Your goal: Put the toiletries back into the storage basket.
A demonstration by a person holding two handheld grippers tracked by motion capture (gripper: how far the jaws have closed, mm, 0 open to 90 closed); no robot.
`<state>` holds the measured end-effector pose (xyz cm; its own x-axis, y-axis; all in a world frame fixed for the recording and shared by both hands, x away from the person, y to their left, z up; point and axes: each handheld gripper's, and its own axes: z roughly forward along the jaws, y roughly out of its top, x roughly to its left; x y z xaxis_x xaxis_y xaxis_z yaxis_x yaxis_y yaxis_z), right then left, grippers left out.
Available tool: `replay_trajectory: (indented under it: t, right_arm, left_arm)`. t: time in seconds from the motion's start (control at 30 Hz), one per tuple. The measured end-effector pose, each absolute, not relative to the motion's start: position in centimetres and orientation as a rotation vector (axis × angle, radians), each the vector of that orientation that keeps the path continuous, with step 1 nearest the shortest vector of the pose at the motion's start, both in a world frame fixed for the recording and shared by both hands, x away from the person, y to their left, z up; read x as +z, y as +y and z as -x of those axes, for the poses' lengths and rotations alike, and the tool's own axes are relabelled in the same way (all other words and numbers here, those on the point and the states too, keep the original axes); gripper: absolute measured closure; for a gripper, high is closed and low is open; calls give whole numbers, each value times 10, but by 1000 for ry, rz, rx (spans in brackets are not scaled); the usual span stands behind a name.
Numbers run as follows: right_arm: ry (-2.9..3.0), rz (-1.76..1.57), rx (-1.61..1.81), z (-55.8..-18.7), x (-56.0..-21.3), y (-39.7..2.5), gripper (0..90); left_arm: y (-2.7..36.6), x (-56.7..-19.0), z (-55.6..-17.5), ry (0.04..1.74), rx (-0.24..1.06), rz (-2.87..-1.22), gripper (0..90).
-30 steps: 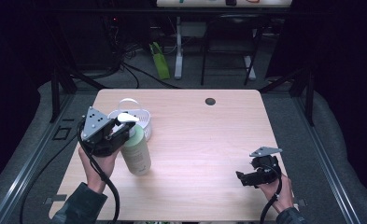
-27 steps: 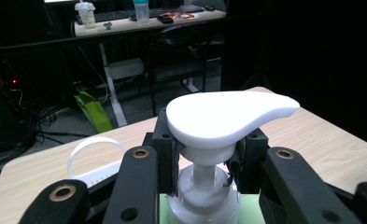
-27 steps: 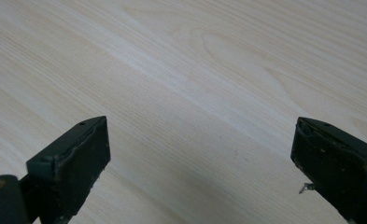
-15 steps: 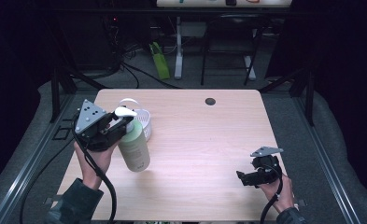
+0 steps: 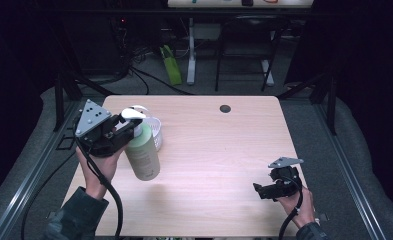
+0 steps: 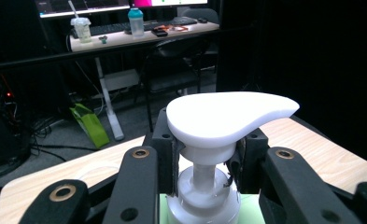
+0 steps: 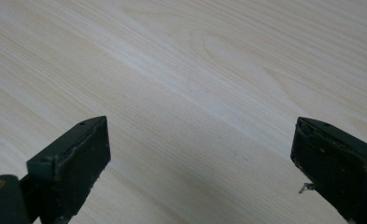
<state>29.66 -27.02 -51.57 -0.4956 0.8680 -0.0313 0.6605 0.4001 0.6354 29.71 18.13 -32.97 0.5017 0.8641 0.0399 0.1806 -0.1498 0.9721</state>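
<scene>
Nearest the person, at the front right corner of the tabletop [image 5: 219, 150], the right gripper [image 5: 264, 191] sits just where it was 1 s ago, low over the wood. In the right gripper view its 2 black jaws stand wide apart with nothing between them, their worn, scuffed pads framing bare pale wood with fine straight grain.

Further in, near the left edge, the left gripper [image 5: 129, 129] has moved since the earlier frames: it has drawn back toward the left edge and risen, taking the pump bottle [image 5: 143, 154] with it. The bottle, which stood closer to upright 1 s ago, now tilts with its base swung toward the middle of the tabletop, and appears lifted off the wood. Its body is a smooth pale green cylinder; its pump head [image 6: 228, 114] is glossy white plastic, flat and teardrop-shaped. In the left gripper view the jaws are closed snugly on the white neck just below that head.

Just behind the bottle, the white ribbed cup [image 5: 154, 131] sits where it was before.
</scene>
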Motion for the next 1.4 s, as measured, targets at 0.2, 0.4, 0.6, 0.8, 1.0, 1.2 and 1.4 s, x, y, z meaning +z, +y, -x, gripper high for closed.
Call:
replay_trajectory:
  t: [0.2, 0.4, 0.6, 0.8, 1.0, 1.2, 1.4]
  right_arm:
    - [2304, -1322, 804, -297, -516, -270, 41]
    - [2304, -1324, 804, -297, -515, -270, 42]
    - [2304, -1325, 803, -297, -516, -270, 42]
    - [2304, -1324, 799, -297, -515, -271, 42]
    - [2303, -1321, 796, -297, -515, -271, 42]
    - [2300, -1320, 797, -297, -515, -272, 42]
    - [2302, -1317, 796, -297, -515, -271, 43]
  left_arm:
    - [182, -320, -298, 897, 782, -1628, 678]
    - [183, -313, -299, 892, 794, -1621, 679]
    - [184, -308, -301, 894, 799, -1615, 679]
    - [186, -302, -304, 893, 810, -1608, 678]
    - [187, -296, -307, 894, 821, -1600, 678]
    - [188, -291, -309, 895, 834, -1594, 678]
    - [189, -286, -312, 892, 848, -1589, 678]
